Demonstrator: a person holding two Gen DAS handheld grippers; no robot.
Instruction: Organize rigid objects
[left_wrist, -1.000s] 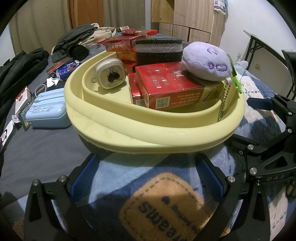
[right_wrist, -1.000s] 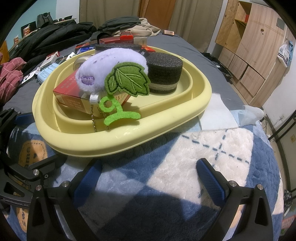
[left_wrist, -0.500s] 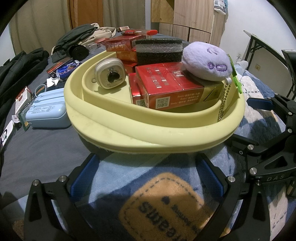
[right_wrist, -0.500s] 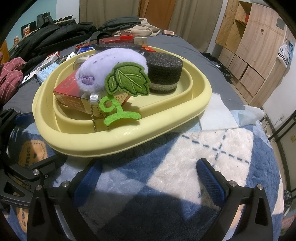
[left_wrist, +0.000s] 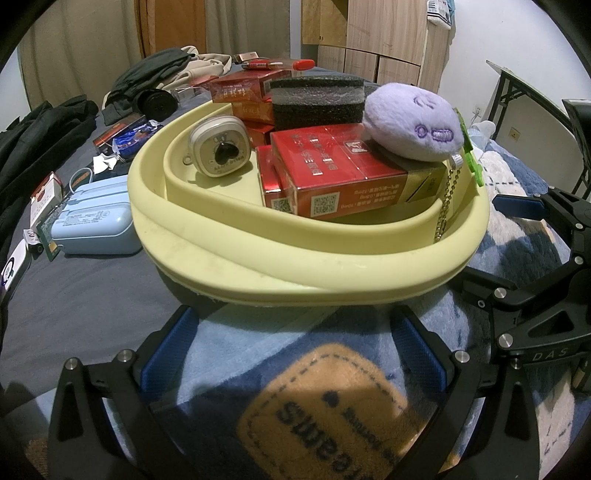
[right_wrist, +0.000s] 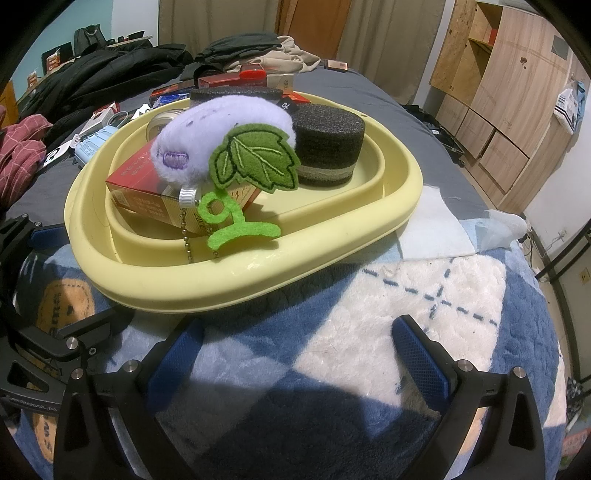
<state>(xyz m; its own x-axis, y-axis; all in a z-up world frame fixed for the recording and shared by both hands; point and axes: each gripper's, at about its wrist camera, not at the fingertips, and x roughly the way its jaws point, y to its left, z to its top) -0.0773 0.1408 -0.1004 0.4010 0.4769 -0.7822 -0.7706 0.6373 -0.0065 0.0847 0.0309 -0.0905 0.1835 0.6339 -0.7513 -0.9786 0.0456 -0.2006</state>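
— Red carton (left_wrist: 343, 166): stiff, light, glossy so a bit slippery; lying in the yellow tray (left_wrist: 295, 254) straight ahead of the left gripper (left_wrist: 291, 347). Best pinched across the narrow faces.

— With the purple plush (right_wrist: 221, 136) on top? Soft, likely to roll off. Better lifted away first by the right gripper (right_wrist: 295, 354).

— Both sets of tongs spread wide, holding nothing, low over the blue blanket (right_wrist: 406, 295) just short of the tray rim.

— Foam block (right_wrist: 328, 144) further back: squashy, feather-light.
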